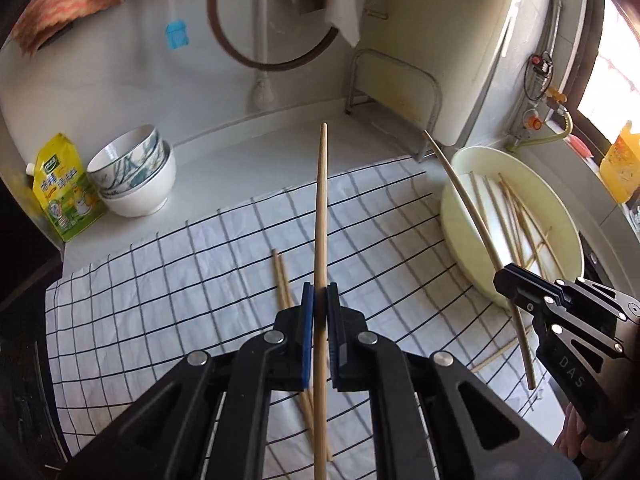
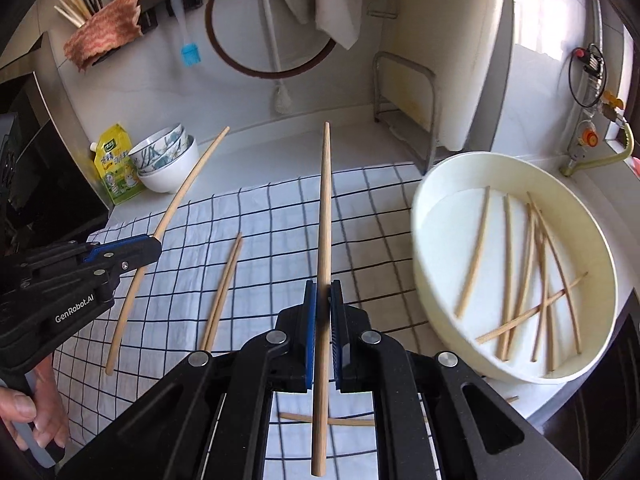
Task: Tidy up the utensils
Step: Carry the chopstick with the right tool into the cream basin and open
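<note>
My left gripper (image 1: 320, 292) is shut on a long wooden chopstick (image 1: 321, 208) that points away from me, above the checked cloth (image 1: 168, 288). My right gripper (image 2: 323, 286) is likewise shut on another chopstick (image 2: 325, 208). Each gripper shows in the other's view: the right gripper (image 1: 505, 277) with its chopstick (image 1: 472, 208) at the right, the left gripper (image 2: 154, 245) with its chopstick (image 2: 184, 192) at the left. A pair of chopsticks (image 2: 224, 292) lies on the cloth (image 2: 272, 232). A white round basin (image 2: 432, 200) at the right holds several chopsticks (image 2: 532, 276).
Two stacked bowls (image 1: 132, 176) and a yellow-green pouch (image 1: 64, 188) stand at the back left of the counter. A metal rack (image 1: 400, 92) and a white appliance stand at the back. One more chopstick (image 2: 352, 422) lies on the cloth under my right gripper. A holder with utensils (image 2: 80, 0) hangs on the wall.
</note>
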`<move>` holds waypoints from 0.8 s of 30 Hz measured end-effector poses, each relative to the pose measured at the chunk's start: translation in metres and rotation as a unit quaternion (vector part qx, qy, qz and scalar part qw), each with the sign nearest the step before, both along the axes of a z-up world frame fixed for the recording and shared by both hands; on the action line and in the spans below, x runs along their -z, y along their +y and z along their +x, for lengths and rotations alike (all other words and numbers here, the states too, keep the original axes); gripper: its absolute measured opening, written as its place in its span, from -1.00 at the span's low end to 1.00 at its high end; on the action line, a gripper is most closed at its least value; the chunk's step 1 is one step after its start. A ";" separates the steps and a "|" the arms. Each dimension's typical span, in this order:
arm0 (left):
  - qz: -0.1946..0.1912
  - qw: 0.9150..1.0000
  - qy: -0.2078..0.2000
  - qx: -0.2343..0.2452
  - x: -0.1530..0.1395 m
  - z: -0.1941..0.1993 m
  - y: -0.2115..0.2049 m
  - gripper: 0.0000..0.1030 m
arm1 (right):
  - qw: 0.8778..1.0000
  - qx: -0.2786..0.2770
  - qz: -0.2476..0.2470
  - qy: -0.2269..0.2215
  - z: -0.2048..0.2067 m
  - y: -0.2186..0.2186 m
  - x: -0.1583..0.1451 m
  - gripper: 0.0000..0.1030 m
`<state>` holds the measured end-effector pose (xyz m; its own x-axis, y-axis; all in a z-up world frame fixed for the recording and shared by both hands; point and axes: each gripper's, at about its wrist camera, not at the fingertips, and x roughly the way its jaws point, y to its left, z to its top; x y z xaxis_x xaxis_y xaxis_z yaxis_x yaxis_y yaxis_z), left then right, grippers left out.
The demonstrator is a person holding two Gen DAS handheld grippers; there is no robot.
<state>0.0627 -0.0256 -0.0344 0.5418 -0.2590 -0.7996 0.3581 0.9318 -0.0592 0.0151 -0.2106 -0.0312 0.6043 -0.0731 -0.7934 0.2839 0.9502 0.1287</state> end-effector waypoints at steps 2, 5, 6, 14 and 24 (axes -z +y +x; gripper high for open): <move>-0.007 1.000 -0.006 0.016 -0.008 0.001 -0.024 -0.86 | 1.000 0.018 -0.009 -0.005 -0.010 -0.023 -0.010 -0.87; -0.012 0.999 -0.016 0.042 -0.017 0.002 -0.063 -0.86 | 0.999 0.048 -0.016 -0.013 -0.029 -0.061 -0.020 -0.87; -0.012 0.998 -0.019 0.051 -0.019 0.002 -0.077 -0.86 | 0.998 0.058 -0.016 -0.015 -0.034 -0.073 -0.021 -0.87; -0.001 0.994 -0.024 0.109 -0.024 0.016 -0.180 -0.86 | 0.994 0.109 -0.002 -0.008 -0.056 -0.157 -0.012 -0.87; 0.019 0.990 0.028 0.136 0.009 0.053 -0.259 -0.86 | 0.990 0.129 0.053 0.019 -0.043 -0.215 0.037 -0.87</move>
<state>0.1152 -0.2846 -0.0438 0.4112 -0.3580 -0.8383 0.5934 0.8032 -0.0520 -0.0281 -0.4253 -0.0677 0.5455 -0.1370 -0.8269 0.5224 0.8271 0.2075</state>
